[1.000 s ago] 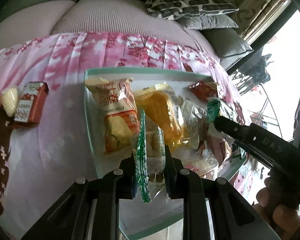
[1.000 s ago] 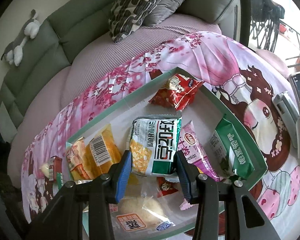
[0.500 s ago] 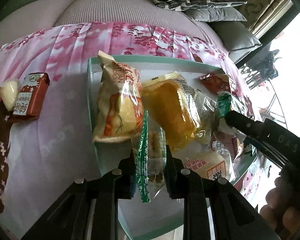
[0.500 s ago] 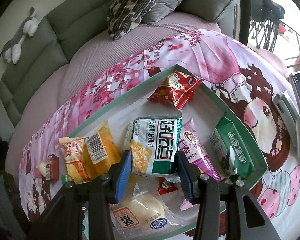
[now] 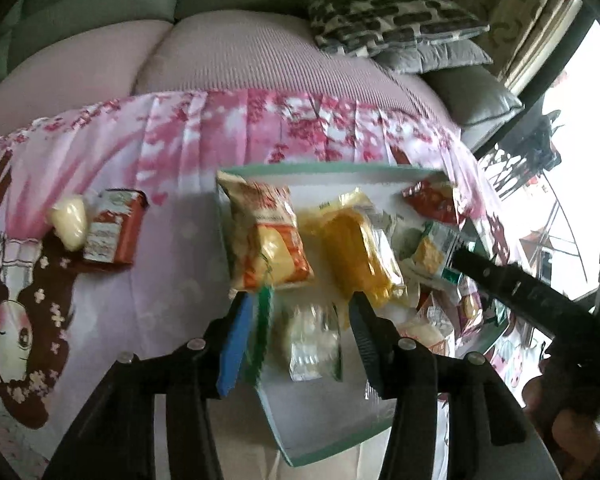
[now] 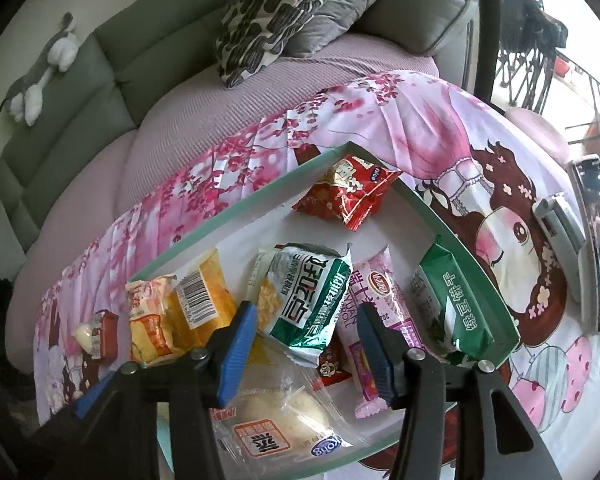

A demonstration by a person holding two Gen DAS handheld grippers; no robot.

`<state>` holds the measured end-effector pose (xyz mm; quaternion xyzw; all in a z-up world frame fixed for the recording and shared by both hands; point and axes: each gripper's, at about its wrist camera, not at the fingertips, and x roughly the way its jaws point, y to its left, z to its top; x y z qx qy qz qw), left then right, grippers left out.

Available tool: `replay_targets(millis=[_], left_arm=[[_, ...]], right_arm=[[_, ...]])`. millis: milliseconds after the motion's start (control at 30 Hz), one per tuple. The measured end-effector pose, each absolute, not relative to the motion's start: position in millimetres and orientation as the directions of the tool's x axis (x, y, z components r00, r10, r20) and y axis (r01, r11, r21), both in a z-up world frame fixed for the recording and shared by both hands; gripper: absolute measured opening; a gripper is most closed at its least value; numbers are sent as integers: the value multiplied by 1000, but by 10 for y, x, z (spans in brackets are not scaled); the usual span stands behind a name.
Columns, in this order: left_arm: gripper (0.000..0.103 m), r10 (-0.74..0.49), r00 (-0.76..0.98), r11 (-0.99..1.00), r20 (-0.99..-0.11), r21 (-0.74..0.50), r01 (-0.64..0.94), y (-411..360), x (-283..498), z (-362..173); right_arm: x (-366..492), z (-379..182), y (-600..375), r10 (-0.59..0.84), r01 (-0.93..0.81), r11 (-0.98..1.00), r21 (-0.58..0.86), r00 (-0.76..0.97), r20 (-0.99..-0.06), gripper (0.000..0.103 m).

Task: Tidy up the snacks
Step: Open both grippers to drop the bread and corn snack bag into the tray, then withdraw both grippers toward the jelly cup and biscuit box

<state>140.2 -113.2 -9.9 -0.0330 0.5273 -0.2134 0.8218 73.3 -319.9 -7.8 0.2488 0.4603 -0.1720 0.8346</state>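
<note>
Now the left tool (image 5: 298,312) has its jaws opening, and a small clear snack pack with green ends (image 5: 314,340) lies between them, blurry, with nothing pressing on it. Its long side runs away from the tool, toward the far rim of the tray (image 5: 320,446). The right tool (image 6: 306,326) is opening too. Its jaws stand on both sides of a green and white corn snack bag (image 6: 306,300) but do not squeeze it. That bag lies in the middle of the tray, and its long side points away from the tool, tipped a little to the right. The tray has a green rim and sits on a pink cloth with a cartoon girl (image 6: 440,120), spread over a sofa (image 6: 112,64). In the right view I count nine snacks in the tray: a red bag (image 6: 346,196) at the far corner, a pink pack (image 6: 374,320), a green pack (image 6: 450,308) leaning at the right rim, an orange pack (image 6: 202,302), a yellow and orange bag (image 6: 148,322), a round bun in clear wrap (image 6: 276,420), a small red pack (image 6: 332,362) tucked under the corn bag, and the corn bag itself; the clear pack is hidden there. Two more things lie on the cloth left of the tray: a red box (image 5: 114,232) and a pale yellow lump (image 5: 68,222), touching each other. Two pillows (image 6: 288,8) lie on the sofa, and one stuffed toy (image 6: 40,76) sits on its back.
</note>
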Motion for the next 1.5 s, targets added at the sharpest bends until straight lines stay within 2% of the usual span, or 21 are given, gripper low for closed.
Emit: replay_targets(millis=[67,167,233,300,333,500,567,600,667,1167,1500], left_arm=[[60,-375,371,915,-850,-274,296,-1067,1414,-66],[66,-341,400,933,-851,-255,253,-941,1448,-46],[69,-314,415,946,-854,-246,211,-846,1484,-63],[76,-282,423,959,-861,-233,164,-746,1516,-100],[80,-264,425,964,-866,-224,143,-701,1529,-125],[84,-145,446,989,-883,-135,53,-469,1612,-214],[93,-103,462,994,-881,-102,26,-376,1627,-218],[93,-86,470,996,-878,-89,16,-331,1633,-213],[93,-62,481,997,-874,-72,-2,-247,1649,-207],[95,78,539,974,-839,-51,-221,601,1653,-76],[95,72,579,960,-812,-102,-262,923,1702,-71]], right_arm=[[748,-78,-3168,-64,509,826,241,510,-858,68],[762,-68,-3127,-67,493,840,226,508,-859,70],[774,-68,-3101,-72,485,848,213,505,-860,76],[781,-73,-3078,-80,482,853,201,502,-861,84],[788,-74,-3063,-83,479,856,195,500,-862,84],[842,-85,-2931,-72,444,877,184,500,-863,84],[866,-84,-2861,-64,426,886,184,505,-861,88],[879,-81,-2817,-60,415,892,182,507,-860,95],[900,-65,-2729,-63,395,903,171,513,-856,102],[1049,7,-2092,36,208,960,186,569,-822,103],[1229,27,-1518,121,61,979,195,593,-796,103]])
